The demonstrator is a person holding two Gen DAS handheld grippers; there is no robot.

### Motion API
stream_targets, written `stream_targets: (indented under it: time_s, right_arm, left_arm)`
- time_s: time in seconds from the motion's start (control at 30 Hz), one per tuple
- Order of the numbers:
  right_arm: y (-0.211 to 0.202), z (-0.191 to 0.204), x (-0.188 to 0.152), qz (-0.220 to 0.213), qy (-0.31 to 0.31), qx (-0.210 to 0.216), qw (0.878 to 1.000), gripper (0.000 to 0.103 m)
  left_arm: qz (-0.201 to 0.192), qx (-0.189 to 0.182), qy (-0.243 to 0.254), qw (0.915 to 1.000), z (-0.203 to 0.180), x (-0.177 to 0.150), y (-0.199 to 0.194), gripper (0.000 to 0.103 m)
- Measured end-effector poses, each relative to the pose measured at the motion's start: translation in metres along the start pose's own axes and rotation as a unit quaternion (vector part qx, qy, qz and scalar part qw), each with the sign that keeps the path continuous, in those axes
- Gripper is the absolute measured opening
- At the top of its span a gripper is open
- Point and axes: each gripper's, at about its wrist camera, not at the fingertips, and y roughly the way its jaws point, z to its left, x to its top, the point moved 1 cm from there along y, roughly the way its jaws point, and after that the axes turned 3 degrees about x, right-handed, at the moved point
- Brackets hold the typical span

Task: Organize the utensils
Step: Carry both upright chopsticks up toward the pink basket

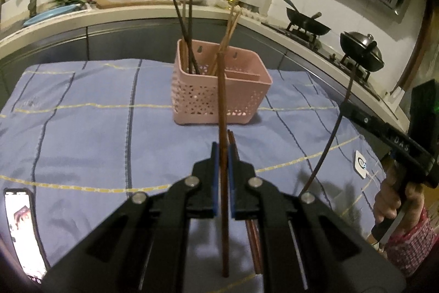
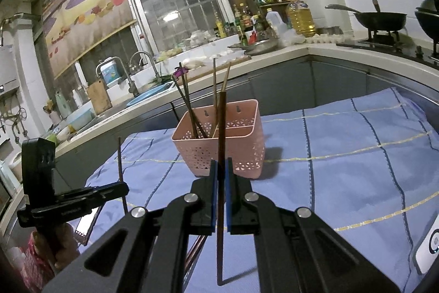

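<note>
My left gripper [image 1: 222, 153] is shut on a brown chopstick [image 1: 221, 100] that stands upright between its blue pads. Behind it on the blue cloth sits a pink perforated basket [image 1: 197, 100] holding dark and pale chopsticks. More chopsticks [image 1: 253, 246] lie on the cloth under the gripper. At the right, my right gripper [image 1: 346, 108] grips a dark chopstick [image 1: 328, 144]. In the right wrist view, my right gripper [image 2: 221, 166] is shut on that dark chopstick [image 2: 221, 128], upright before the basket [image 2: 197, 153]. My left gripper [image 2: 124, 187] shows at the left with its chopstick [image 2: 119, 161].
A lit phone [image 1: 22, 232] lies at the cloth's near left edge, and a white device [image 1: 362, 165] rests at the right. Behind the table runs a counter with a sink [image 2: 148, 98], bottles [image 2: 247, 24] and woks [image 1: 307, 24] on a stove.
</note>
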Motion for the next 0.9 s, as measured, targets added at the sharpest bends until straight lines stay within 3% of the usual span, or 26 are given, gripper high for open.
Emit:
stream_targets:
  time_s: [0.9]
  right_arm:
    - [-0.024, 0.014, 0.001, -0.032, -0.018, -0.009, 0.999, 0.005]
  left_arm:
    - [-0.033, 0.000, 0.023, 0.9992, -0.014, -0.002, -0.029, 0.005]
